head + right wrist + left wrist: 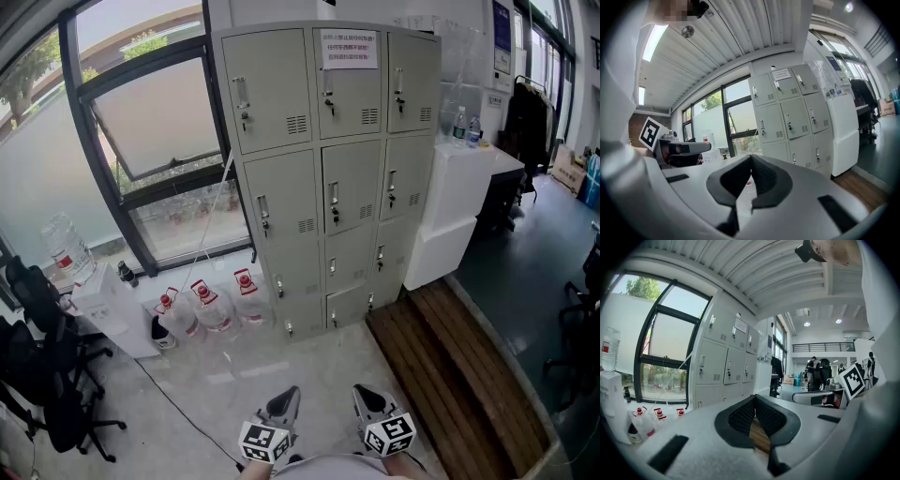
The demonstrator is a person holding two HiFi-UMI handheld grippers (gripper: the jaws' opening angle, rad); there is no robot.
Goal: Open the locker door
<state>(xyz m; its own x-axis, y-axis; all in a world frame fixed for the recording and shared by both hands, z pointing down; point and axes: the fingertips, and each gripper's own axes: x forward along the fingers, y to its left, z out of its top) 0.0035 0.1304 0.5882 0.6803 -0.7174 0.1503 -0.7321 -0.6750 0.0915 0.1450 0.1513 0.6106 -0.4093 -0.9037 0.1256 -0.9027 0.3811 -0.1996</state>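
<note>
The locker [328, 169] stands beside the window [159, 122], well ahead of both tools. Its doors look like stiff, light sheet metal: grip the slim handle [334, 199] by the lock. The paper notice [350, 49] on a top door is too small to read. The jaws of the left tool [284, 403] and right tool [367, 401] are pressed together, empty

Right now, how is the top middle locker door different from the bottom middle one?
The top middle door has a white paper notice stuck on it; the bottom middle door is bare. The top middle door is tall; the bottom middle door is much shorter. The top one is highest up; the bottom one sits just above the floor. Both are pale grey and shut, with a handle near the left edge.
</note>
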